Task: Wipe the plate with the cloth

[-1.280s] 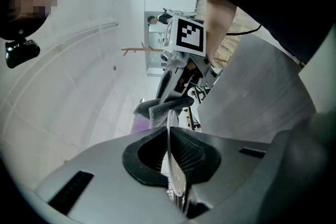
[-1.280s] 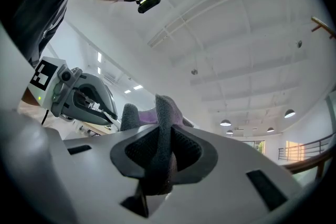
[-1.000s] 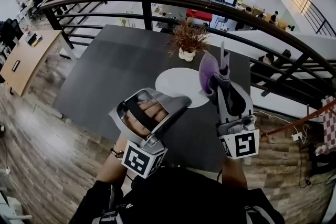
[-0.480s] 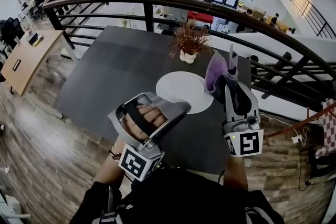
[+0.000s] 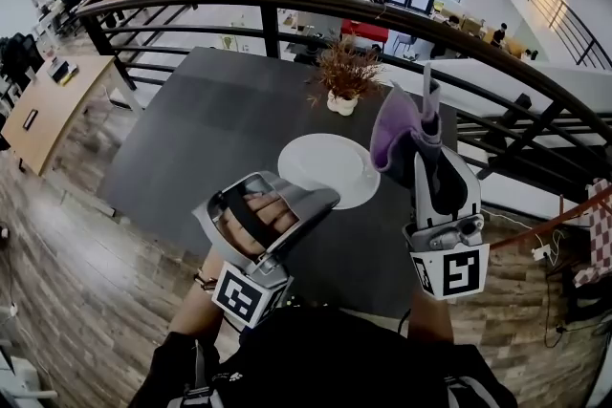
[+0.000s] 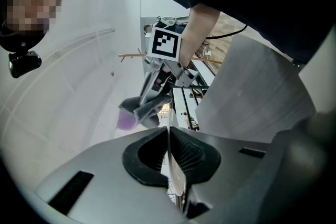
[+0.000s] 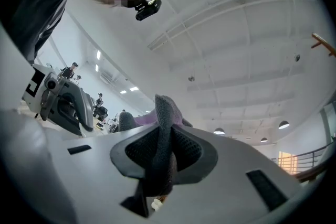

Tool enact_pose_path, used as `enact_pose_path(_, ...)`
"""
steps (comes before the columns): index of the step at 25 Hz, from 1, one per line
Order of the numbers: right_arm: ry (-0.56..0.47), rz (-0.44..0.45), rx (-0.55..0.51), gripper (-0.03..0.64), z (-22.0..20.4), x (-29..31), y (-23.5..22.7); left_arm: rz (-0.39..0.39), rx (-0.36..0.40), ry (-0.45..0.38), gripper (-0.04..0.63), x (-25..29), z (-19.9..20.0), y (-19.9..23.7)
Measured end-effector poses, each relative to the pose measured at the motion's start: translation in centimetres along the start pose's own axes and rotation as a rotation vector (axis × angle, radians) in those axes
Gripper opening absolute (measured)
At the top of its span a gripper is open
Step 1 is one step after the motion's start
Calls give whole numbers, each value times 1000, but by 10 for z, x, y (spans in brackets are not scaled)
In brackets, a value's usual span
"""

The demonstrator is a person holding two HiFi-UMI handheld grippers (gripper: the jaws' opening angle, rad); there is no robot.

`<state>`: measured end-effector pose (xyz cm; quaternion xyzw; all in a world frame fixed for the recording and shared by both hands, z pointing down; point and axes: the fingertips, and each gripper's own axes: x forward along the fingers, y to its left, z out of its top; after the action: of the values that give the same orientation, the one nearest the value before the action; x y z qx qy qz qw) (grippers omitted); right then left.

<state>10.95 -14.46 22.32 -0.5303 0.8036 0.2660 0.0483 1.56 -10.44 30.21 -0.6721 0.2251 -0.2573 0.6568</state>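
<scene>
Head view: my left hand-held gripper (image 5: 318, 198) is clamped on the white plate (image 5: 330, 165) at its 7 o'clock rim, above the dark worktop (image 5: 201, 124). The right hand-held gripper (image 5: 422, 113) pinches the purple-grey cloth (image 5: 392, 131), which hangs just beside the plate's 3 o'clock rim; I cannot tell whether they touch. A potted plant (image 5: 344, 72) stands at the plate's 12 o'clock. Left gripper view: jaws nearly together, pads pressed on the plate, which shows edge-on as a thin white line; cloth and right hand-held gripper lie beyond at 11 o'clock. Right gripper view: pads squeezed on a fold of cloth that sticks up past the tips toward 12 o'clock; the left hand-held gripper shows at 9 o'clock.
</scene>
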Motion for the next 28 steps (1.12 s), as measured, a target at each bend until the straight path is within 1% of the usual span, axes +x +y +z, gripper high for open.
enact_pose_path(4, -37, 58, 12, 72, 13, 4, 14, -4, 6, 2, 17, 6, 0, -5)
enact_pose_path(9, -83, 204, 11, 72, 34, 13, 55, -9, 17, 8, 17, 6, -1, -6)
enact_pose_path(12, -89, 297, -26, 72, 39, 16, 82, -4, 23, -1, 17, 8, 1, -6)
enact_pose_path(15, -73, 357, -92, 72, 39, 17, 99, -4, 38, -9, 17, 9, 6, -6)
enact_pose_path(18, -50, 383, -140, 72, 36, 17, 103, -10, 58, -16, 17, 8, 10, -4)
enact_pose_path(23, -6, 397, -222, 72, 26, 20, 106, -13, 71, -19, 17, 7, 11, -6)
enact_pose_path(28, 30, 392, -253, 72, 17, 21, 102, -7, 76, -21, 17, 5, 13, -5)
